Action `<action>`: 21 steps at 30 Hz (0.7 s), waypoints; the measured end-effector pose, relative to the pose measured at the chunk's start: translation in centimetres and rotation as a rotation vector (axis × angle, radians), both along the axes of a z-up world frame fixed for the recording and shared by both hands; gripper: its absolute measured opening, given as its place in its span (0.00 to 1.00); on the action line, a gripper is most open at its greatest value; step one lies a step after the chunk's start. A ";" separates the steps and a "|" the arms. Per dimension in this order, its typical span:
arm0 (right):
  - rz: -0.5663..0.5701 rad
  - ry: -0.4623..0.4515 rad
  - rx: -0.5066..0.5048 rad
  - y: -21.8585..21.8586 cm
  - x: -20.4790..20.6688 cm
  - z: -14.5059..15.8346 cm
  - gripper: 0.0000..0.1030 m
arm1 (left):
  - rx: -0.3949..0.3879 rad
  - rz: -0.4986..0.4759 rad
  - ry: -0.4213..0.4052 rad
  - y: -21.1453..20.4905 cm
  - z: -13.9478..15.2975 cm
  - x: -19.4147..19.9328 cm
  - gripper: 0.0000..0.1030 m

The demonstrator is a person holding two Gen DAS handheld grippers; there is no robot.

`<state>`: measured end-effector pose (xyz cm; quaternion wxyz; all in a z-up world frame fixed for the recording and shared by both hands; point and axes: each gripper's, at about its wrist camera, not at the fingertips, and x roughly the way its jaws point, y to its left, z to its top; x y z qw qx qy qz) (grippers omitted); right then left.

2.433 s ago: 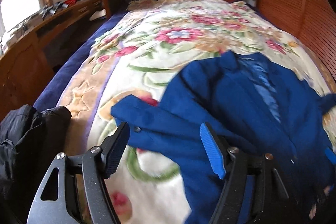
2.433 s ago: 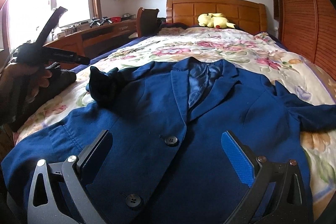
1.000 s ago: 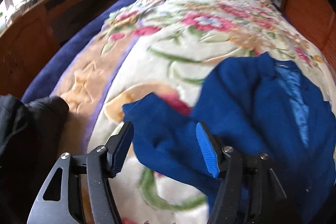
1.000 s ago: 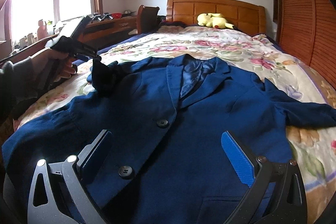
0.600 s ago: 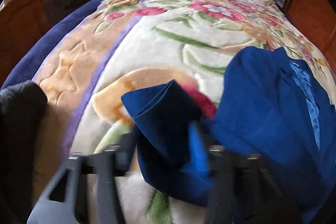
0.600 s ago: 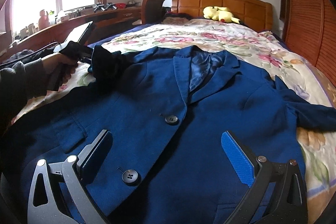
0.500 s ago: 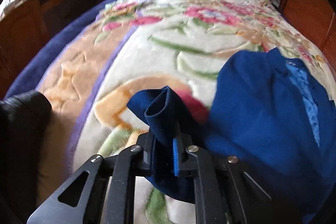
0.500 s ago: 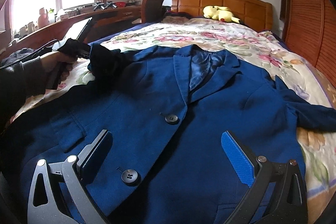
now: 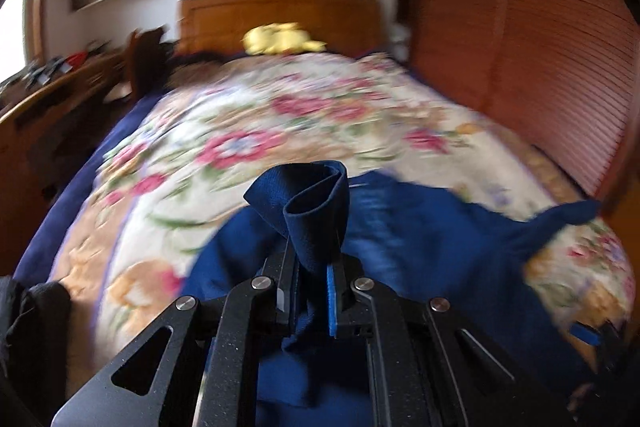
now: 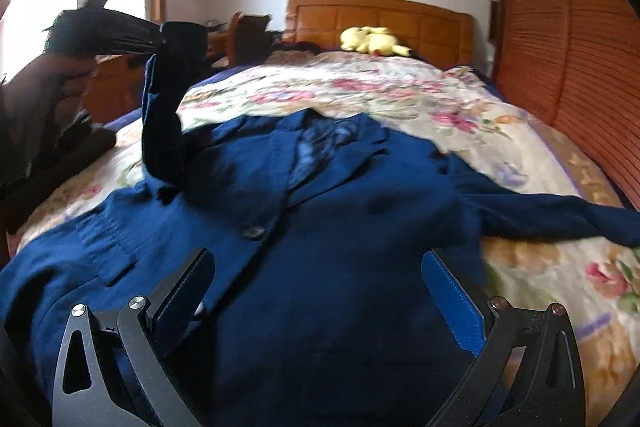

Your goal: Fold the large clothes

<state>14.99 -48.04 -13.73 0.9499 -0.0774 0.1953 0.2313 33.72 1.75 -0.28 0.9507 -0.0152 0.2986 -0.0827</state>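
A navy blue blazer (image 10: 340, 227) lies face up on the floral bedspread (image 10: 380, 95), lapels and buttons showing. My left gripper (image 9: 314, 259) is shut on the cuff of the blazer's left sleeve (image 9: 312, 203) and holds it lifted above the bed. In the right wrist view that gripper (image 10: 160, 43) holds the sleeve (image 10: 164, 115) hanging upright at the left. My right gripper (image 10: 320, 291) is open and empty, low over the blazer's front hem. The other sleeve (image 10: 560, 215) lies stretched out to the right.
A yellow plush toy (image 10: 372, 41) lies by the wooden headboard (image 10: 380, 15). A slatted wooden wardrobe (image 10: 580, 47) runs along the right side. A wooden desk (image 9: 48, 99) stands at the left. A black garment (image 9: 32, 327) lies at the bed's left edge.
My left gripper closed on the sleeve cuff and has lifted it up off the bed and toward the blazer's body. My right gripper stays open over the hem.
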 end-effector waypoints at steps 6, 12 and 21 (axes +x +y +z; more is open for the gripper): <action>-0.085 -0.024 0.033 -3.4 -1.7 1.9 1.00 | -0.006 -0.147 -0.009 -6.8 1.0 -3.8 0.10; -0.119 -0.034 0.076 -4.8 -4.0 3.4 1.00 | 0.005 -0.201 0.085 -8.9 -1.0 -7.2 0.22; -0.097 -0.015 0.050 -2.5 -3.5 3.2 1.00 | 0.066 -0.173 0.071 -6.1 -4.8 -11.8 0.55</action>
